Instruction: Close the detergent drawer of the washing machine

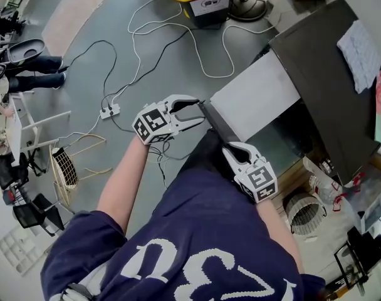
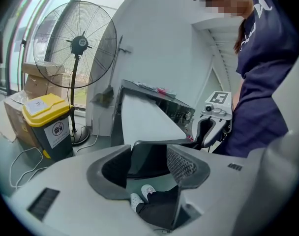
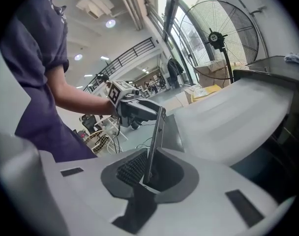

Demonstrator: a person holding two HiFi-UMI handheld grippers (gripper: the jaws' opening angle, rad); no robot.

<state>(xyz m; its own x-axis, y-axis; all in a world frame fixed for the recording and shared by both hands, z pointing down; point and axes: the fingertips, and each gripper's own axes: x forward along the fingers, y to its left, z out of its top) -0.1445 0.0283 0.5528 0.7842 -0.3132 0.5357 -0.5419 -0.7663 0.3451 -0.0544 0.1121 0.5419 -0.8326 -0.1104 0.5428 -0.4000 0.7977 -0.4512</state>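
The dark-topped washing machine [image 1: 328, 74] stands at the right of the head view. Its pale detergent drawer [image 1: 256, 99] is pulled out toward the person and ends in a thin dark front panel [image 1: 217, 125]. The person's navy shirt [image 1: 197, 249] carries big white figures that look like "30". A tall pedestal fan [image 2: 78, 45] stands behind a yellow-lidded bin [image 2: 46, 124]; the bin's label shows a crossed-circle pictogram, its writing too small to read. The left gripper [image 1: 201, 113] sits at the panel's far end, jaws spread wide with the panel's edge between them and untouched. The right gripper [image 1: 230, 148] is at the near end, jaws closed onto the panel. Each gripper bears a cube of black-and-white square markers. A white power strip [image 1: 109, 111] lies on the floor.
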